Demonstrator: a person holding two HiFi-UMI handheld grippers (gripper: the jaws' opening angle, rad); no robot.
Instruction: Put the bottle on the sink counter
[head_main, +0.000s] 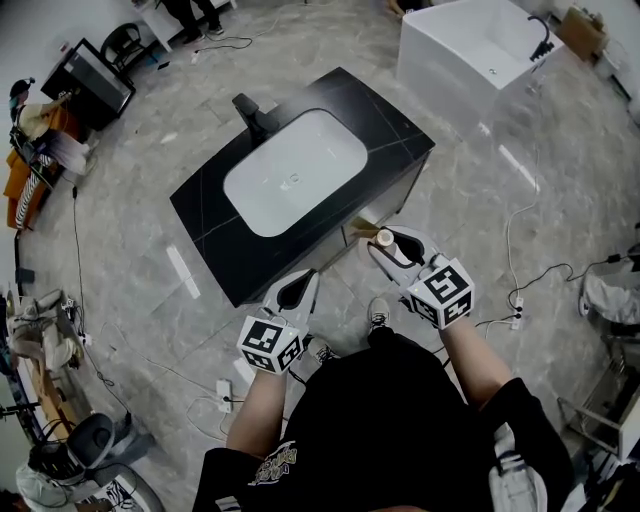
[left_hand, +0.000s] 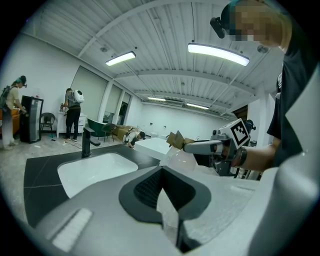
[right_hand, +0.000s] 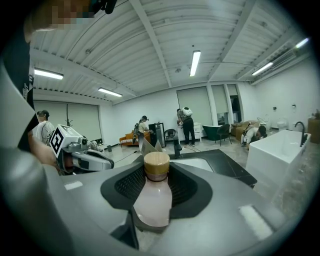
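My right gripper (right_hand: 156, 167) clamps the pale pink, wooden-capped bottle (right_hand: 152, 200) upright, ready to stand on the black stone sink counter (head_main: 395, 130) ahead. My left gripper (left_hand: 160, 172), jaws together and empty, hangs alongside, unneeded.

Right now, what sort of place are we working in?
Probably a large open test hall, not a real bathroom: a black sink counter and a white bathtub stand free on a stone-look floor, with cables trailing across it.

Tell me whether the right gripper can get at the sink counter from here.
Probably yes: the right gripper, shut on the bottle, hangs just off the front edge of the counter, and nothing stands between them.
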